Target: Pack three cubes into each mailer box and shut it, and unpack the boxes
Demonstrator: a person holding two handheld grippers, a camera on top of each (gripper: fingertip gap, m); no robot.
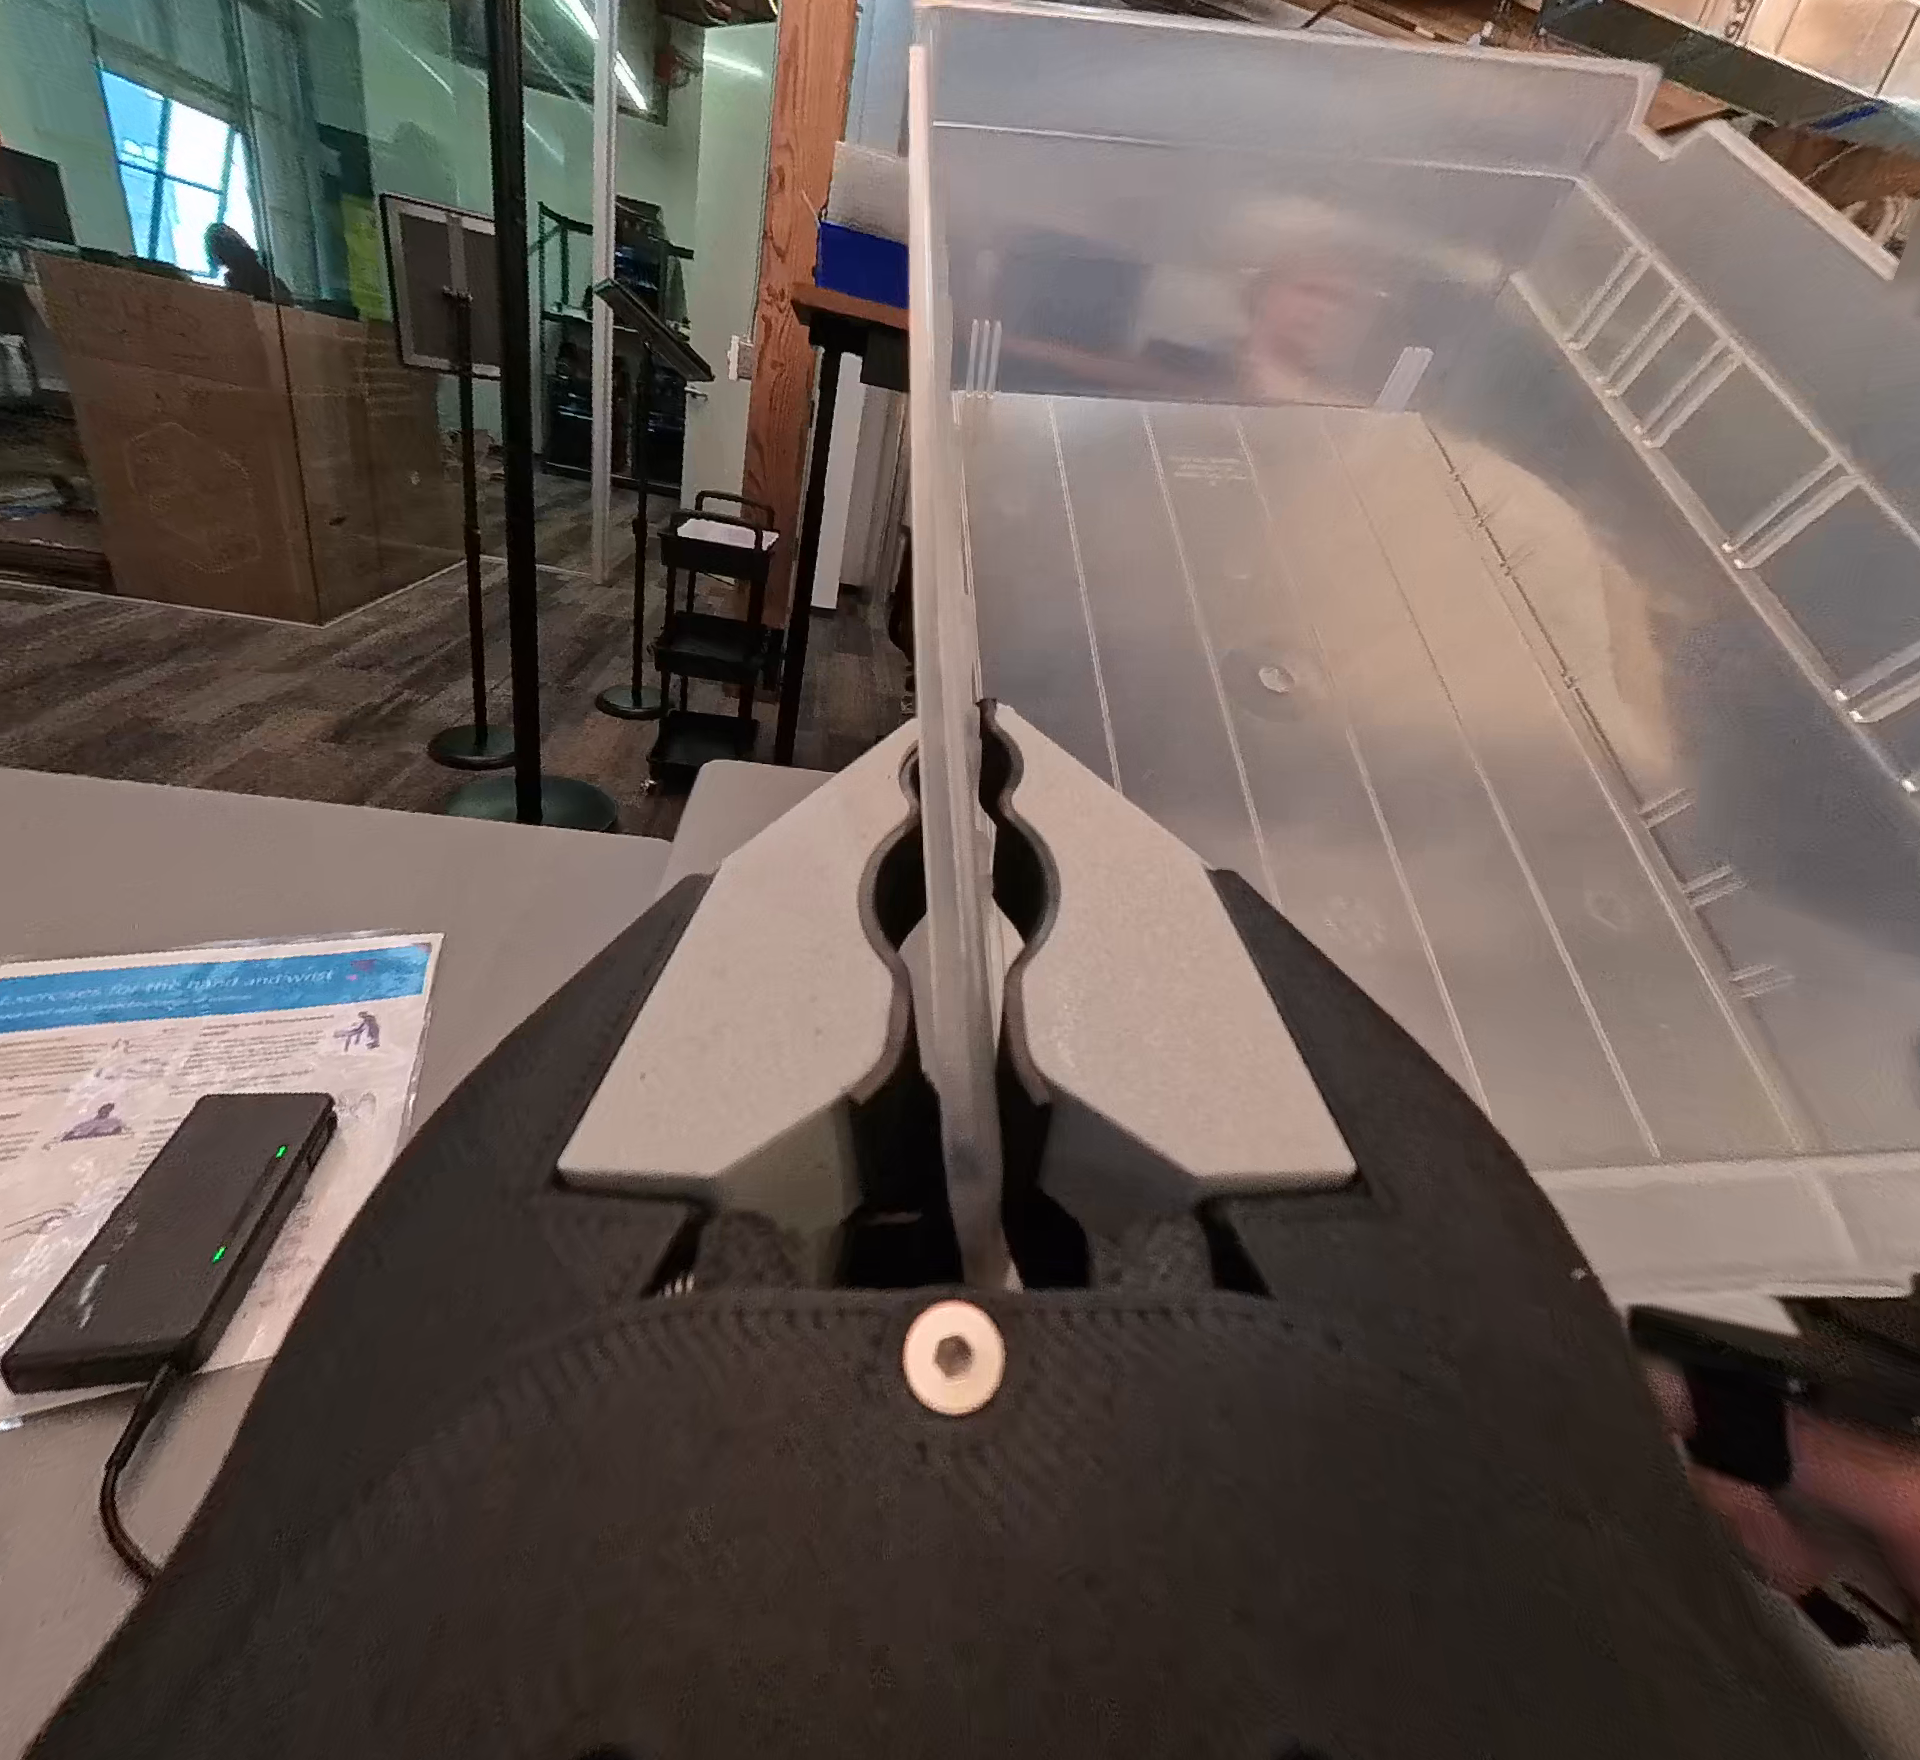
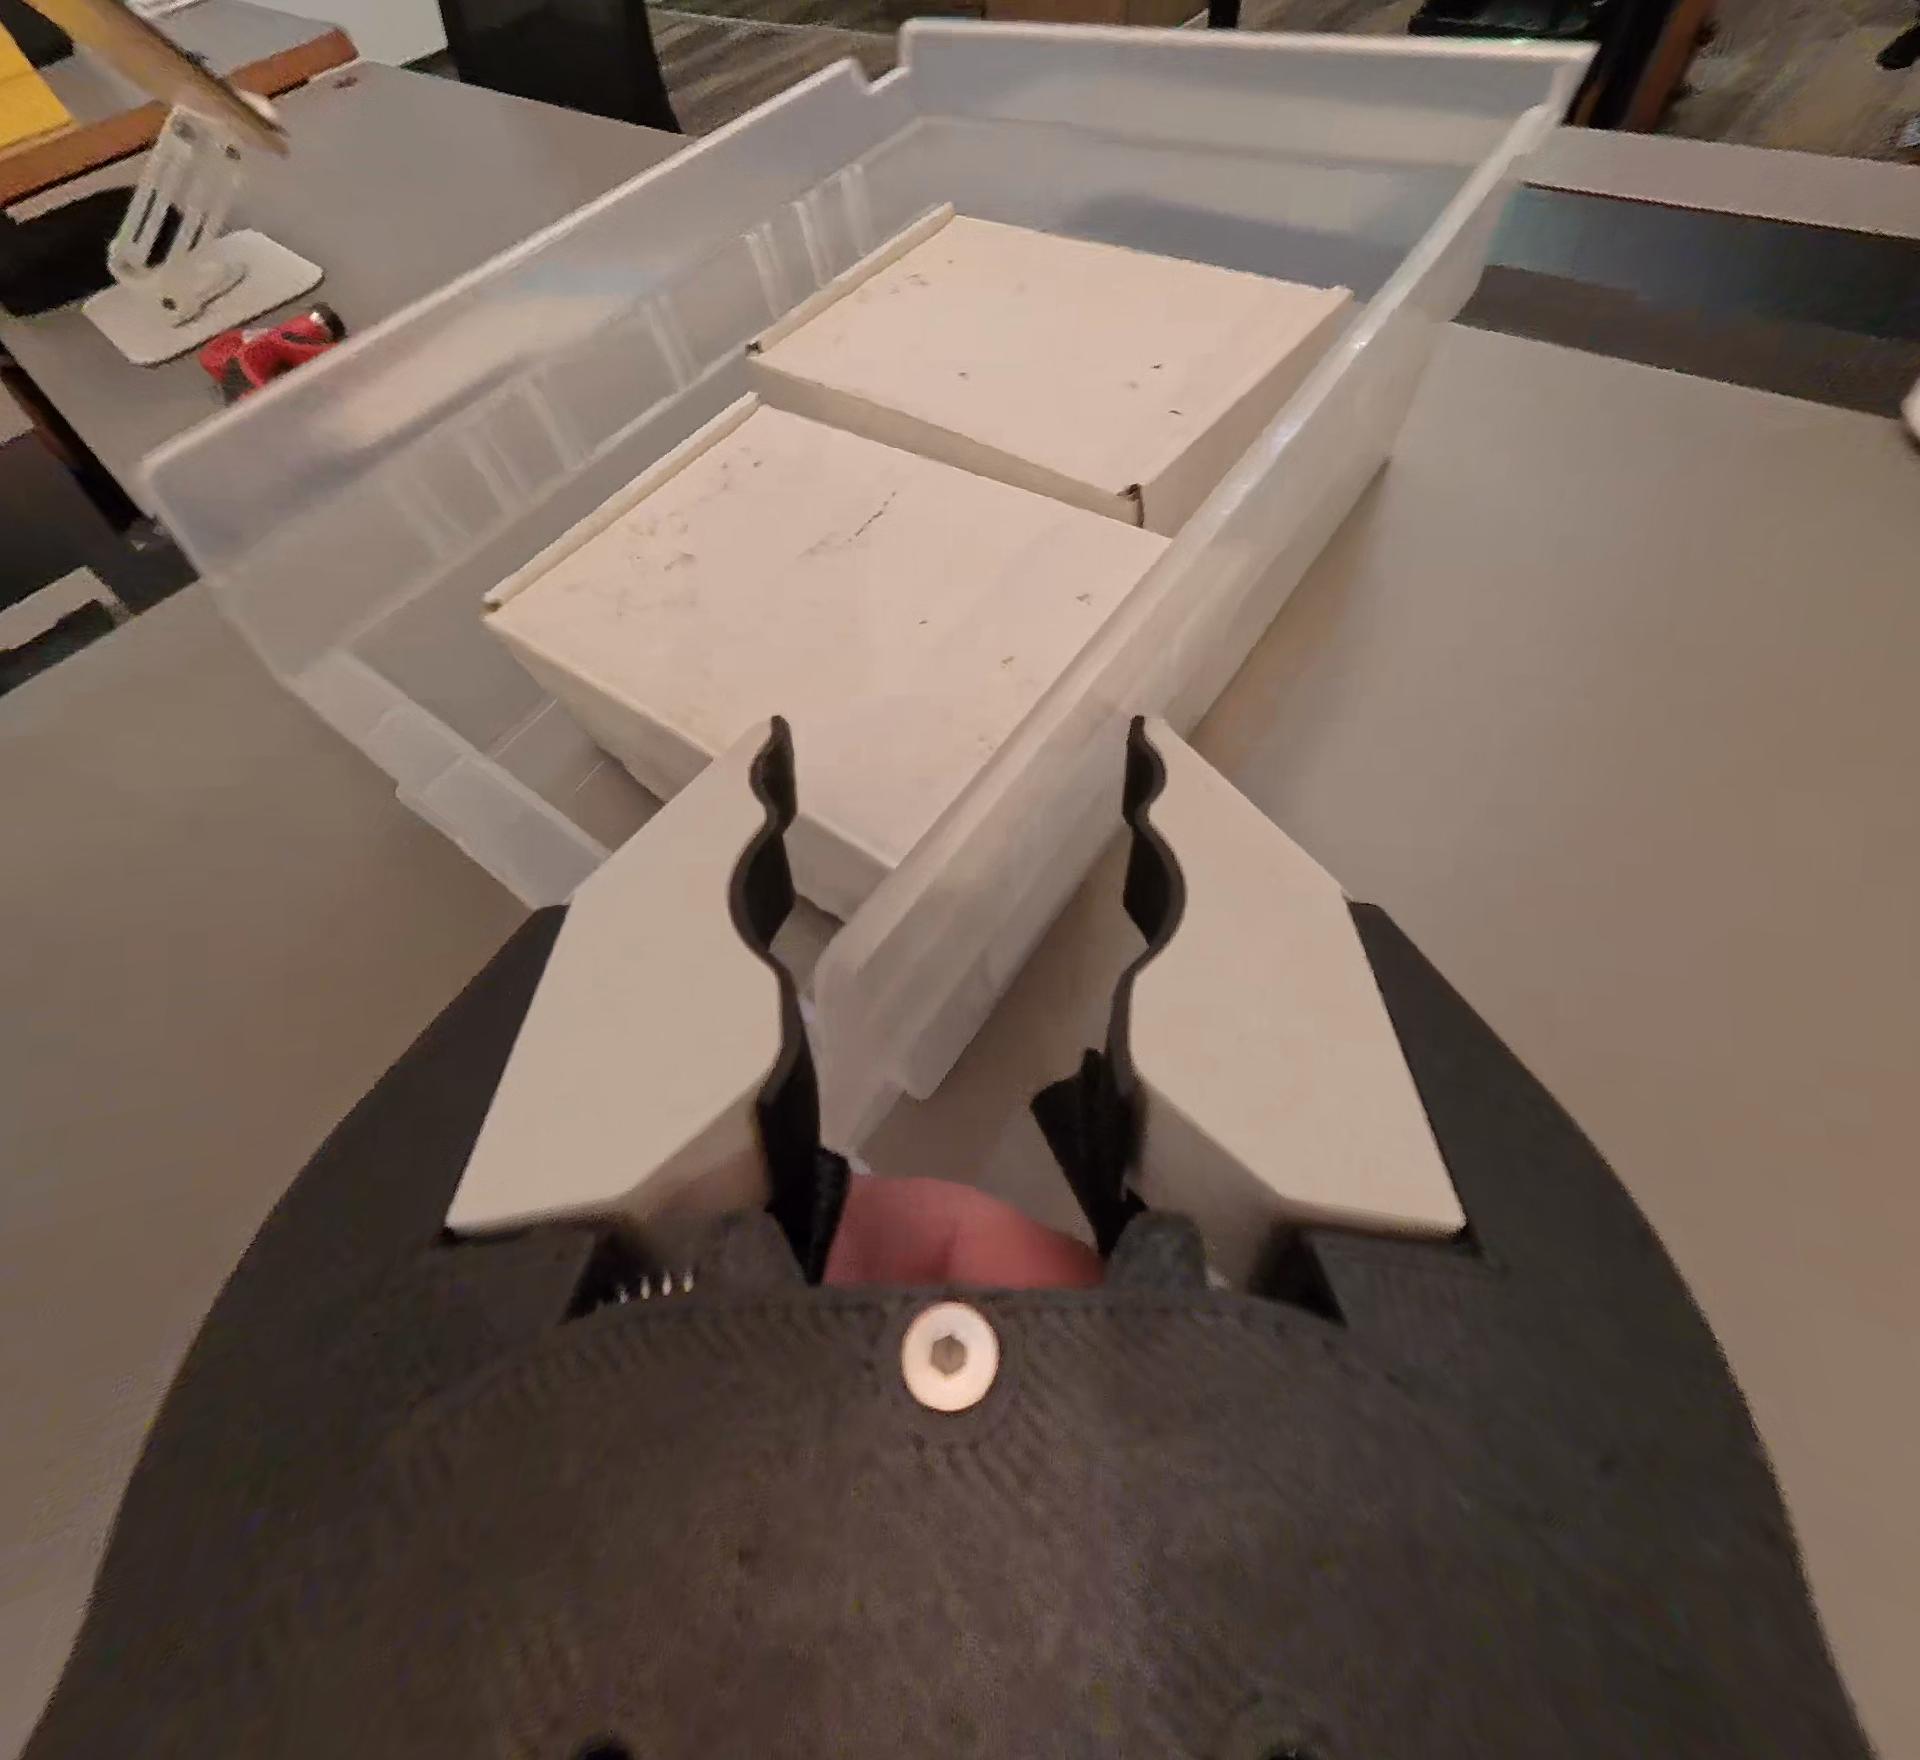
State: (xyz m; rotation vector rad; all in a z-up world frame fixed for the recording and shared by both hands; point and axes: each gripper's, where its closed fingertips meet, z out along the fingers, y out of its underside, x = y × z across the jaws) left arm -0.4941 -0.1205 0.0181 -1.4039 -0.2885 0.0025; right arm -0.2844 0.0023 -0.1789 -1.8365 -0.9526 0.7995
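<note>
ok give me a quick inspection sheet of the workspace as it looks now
surface: grey table, mostly bare.
job's things: two shut white mailer boxes inside a clear bin; no cubes seen.
clutter: black power bank on a printed sheet; red object; white stand.
grippers: left claw shut on a clear empty bin, lifted and tilted; right claw open astride the other bin's wall.
cables: black cable from the power bank.
surroundings: black cart, stanchions, ceiling ducts.
</note>
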